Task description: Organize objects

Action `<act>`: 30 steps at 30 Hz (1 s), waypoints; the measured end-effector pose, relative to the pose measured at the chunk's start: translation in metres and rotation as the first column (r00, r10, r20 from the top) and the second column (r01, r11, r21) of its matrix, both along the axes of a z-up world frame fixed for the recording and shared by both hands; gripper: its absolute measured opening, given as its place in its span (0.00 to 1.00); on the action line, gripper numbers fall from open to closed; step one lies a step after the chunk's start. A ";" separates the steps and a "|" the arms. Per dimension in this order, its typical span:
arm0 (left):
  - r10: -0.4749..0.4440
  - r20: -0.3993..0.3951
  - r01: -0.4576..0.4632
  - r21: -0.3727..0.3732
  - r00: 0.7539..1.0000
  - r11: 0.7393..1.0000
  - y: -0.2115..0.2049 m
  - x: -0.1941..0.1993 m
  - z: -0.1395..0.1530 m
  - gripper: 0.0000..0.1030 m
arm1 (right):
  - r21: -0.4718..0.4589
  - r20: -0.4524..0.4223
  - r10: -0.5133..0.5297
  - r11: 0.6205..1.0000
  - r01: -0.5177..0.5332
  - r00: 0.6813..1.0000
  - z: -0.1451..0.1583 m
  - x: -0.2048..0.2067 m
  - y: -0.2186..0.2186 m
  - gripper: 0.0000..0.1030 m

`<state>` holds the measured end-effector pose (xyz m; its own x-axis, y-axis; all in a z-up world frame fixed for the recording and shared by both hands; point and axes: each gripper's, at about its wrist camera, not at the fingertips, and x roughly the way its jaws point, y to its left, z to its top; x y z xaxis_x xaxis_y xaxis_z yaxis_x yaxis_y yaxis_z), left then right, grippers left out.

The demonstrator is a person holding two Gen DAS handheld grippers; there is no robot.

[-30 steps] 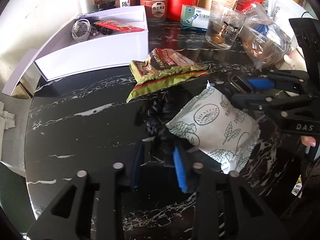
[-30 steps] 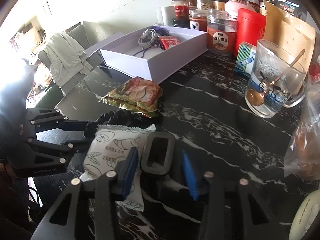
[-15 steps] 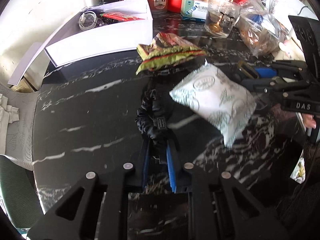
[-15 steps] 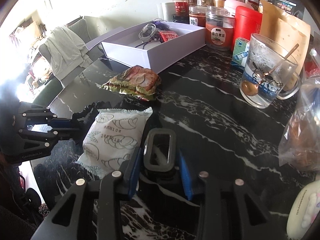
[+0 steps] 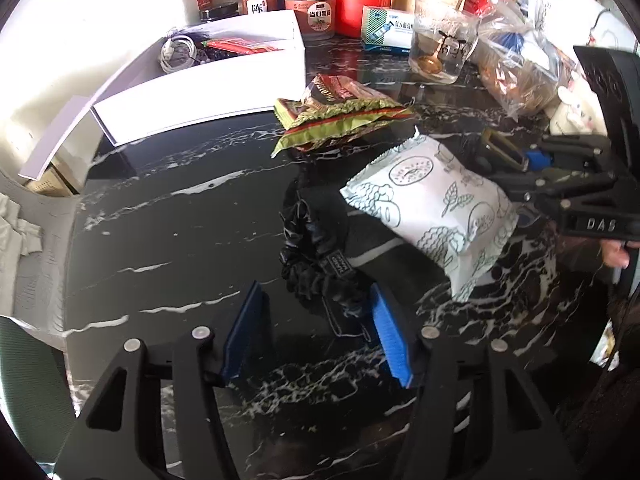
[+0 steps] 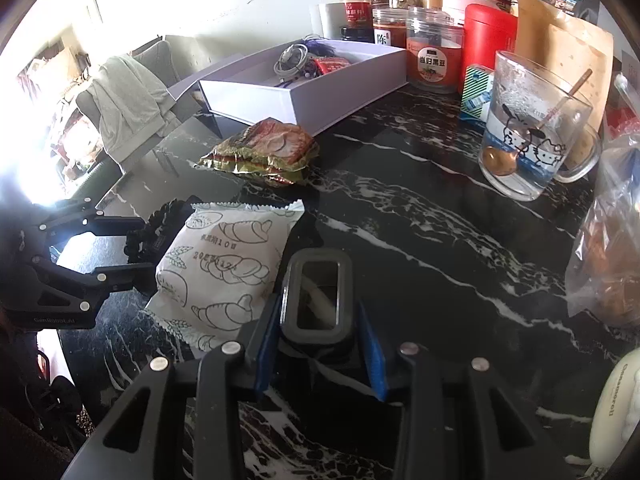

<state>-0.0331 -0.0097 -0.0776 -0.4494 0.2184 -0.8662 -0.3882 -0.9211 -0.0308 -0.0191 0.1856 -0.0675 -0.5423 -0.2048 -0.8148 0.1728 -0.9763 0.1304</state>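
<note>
A black scrunchie (image 5: 320, 264) lies on the black marble table (image 5: 168, 232) between the blue pads of my left gripper (image 5: 316, 336). Its jaws are opening and no longer press on the scrunchie. To the right lies a white bread packet (image 5: 432, 212), and beyond it a green-and-red snack packet (image 5: 340, 116). My right gripper (image 6: 318, 320) is shut on a dark rectangular case with a grey rim (image 6: 316, 296), held just above the table beside the bread packet (image 6: 224, 268). An open white box (image 5: 200, 80) with a cable and a red sachet stands at the back.
A glass mug with a spoon (image 6: 532, 140), jars (image 6: 432, 60), a red tin (image 6: 490, 40) and a brown pouch line the back. A plastic bag of bread (image 6: 612, 264) sits at the right. A chair with a draped cloth (image 6: 128, 100) stands past the table's left edge.
My left gripper closed on the scrunchie, drew it out from under the bread packet toward me, then spread its jaws. The right gripper kept its hold on the case.
</note>
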 end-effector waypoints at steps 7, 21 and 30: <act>-0.030 -0.009 0.030 -0.003 1.000 1.000 0.004 0.003 -0.001 0.58 | -0.034 -0.052 -0.010 0.999 0.008 0.999 -0.003 0.008 0.005 0.37; 0.016 -0.015 -0.016 0.027 1.000 1.000 0.002 -0.001 0.001 0.60 | -0.077 -0.056 -0.040 0.996 0.035 0.998 -0.003 0.005 0.012 0.37; 0.000 -0.032 0.000 0.009 1.000 1.000 0.016 -0.004 -0.004 0.60 | -0.058 -0.056 -0.033 0.998 0.029 0.998 -0.002 0.005 0.009 0.37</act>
